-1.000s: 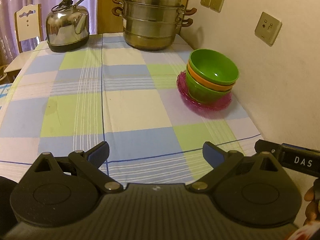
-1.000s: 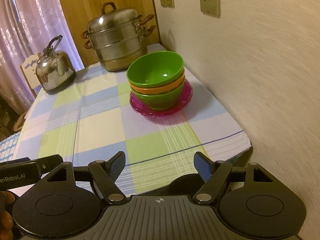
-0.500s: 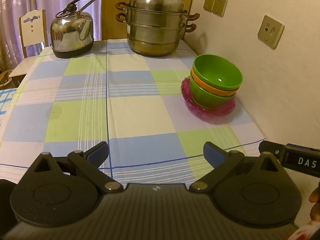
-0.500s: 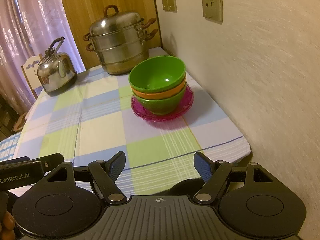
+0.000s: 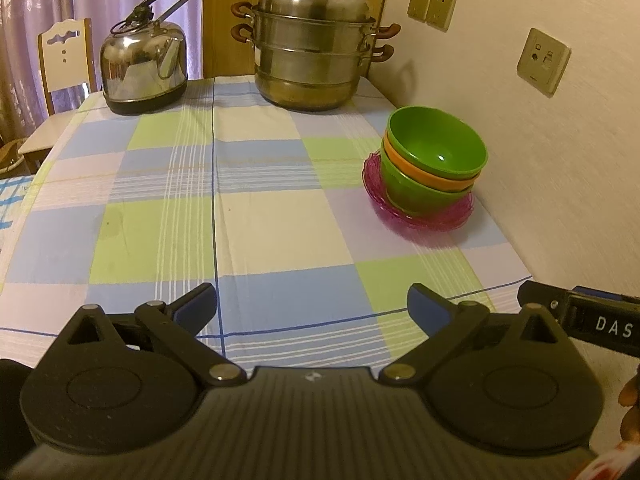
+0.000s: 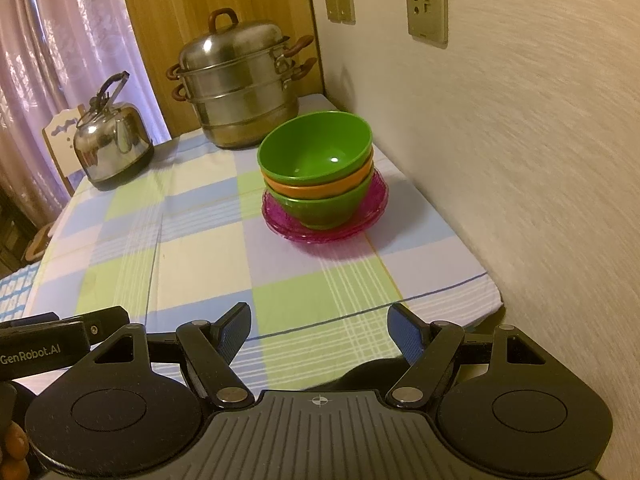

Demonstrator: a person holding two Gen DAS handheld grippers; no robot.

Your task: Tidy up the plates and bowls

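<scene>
Three bowls are nested in one stack (image 5: pixel 434 164) (image 6: pixel 316 168): green on top, orange in the middle, green below. The stack stands on pink translucent plates (image 5: pixel 416 220) (image 6: pixel 372 216) near the wall on the table's right side. My left gripper (image 5: pixel 312 306) is open and empty above the table's near edge, well short of the stack. My right gripper (image 6: pixel 320 326) is open and empty at the near edge, in front of the stack. Each gripper's body shows at the side of the other's view.
A checked cloth (image 5: pixel 256 224) covers the table. A steel kettle (image 5: pixel 144 68) (image 6: pixel 112 140) and a tiered steel steamer pot (image 5: pixel 312 48) (image 6: pixel 240 96) stand at the far end. The wall (image 6: pixel 520 140) runs along the right side. A white chair (image 5: pixel 64 60) stands at far left.
Both grippers have drawn back slightly and tilted up, so the table and bowl stack sit lower in the views. Both stay open. The bowls and plates have not moved.
</scene>
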